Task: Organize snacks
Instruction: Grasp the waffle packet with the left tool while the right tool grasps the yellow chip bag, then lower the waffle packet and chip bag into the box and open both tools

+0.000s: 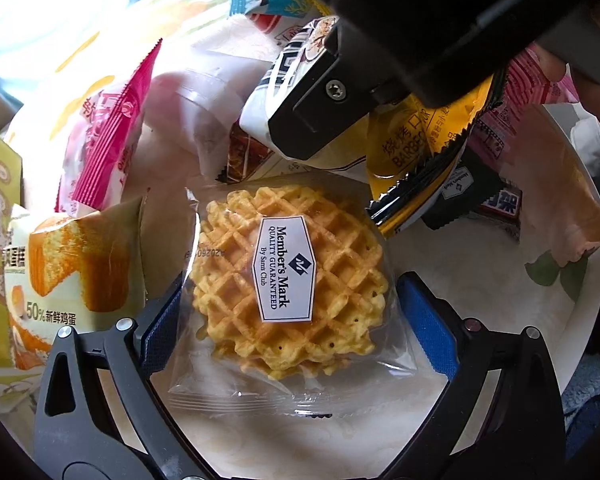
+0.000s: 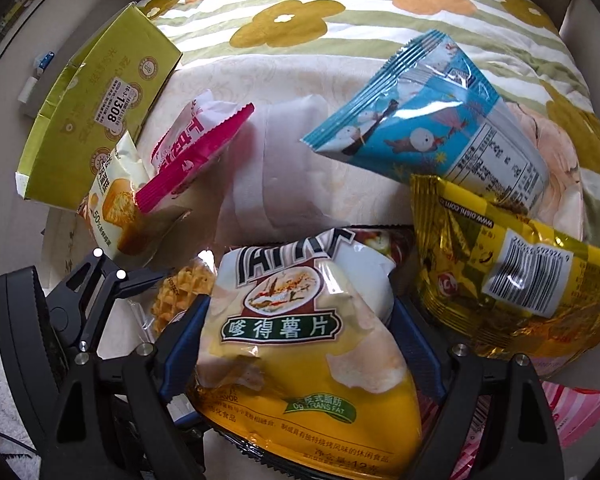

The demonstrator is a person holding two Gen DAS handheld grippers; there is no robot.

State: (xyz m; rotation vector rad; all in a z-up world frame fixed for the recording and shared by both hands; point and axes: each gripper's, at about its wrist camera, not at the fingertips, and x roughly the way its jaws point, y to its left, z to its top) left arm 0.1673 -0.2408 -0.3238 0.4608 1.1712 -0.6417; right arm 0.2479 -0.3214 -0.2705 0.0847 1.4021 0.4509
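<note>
Now, your left gripper [image 1: 288, 316] hangs over the white plate [image 1: 500, 280], its blue-padded fingers [image 1: 428, 320] either side of the waffle pack [image 1: 290, 280]: a round, golden grid-textured waffle sealed in clear crinkly film with a white label. The pads sit at the film's edges, and you can't tell whether they press it. Crowded on the plate's far side are soft, glossy packets: a pink-edged wrapper [image 1: 108, 128], a cake pack [image 1: 72, 264] printed with a sponge slice, a yellow barbecue packet [image 1: 420, 160] with a serrated edge. Your right gripper [image 2: 300, 344] has its blue fingers [image 2: 184, 344] against both sides of the puffy chip bag [image 2: 300, 344], white and yellow foil, clenched on it. Beside it lie a crumpled gold bag [image 2: 520, 280], a blue pouch [image 2: 420, 120], and a flat green cardboard box [image 2: 92, 108] on the flowered bedding [image 2: 340, 12].
</note>
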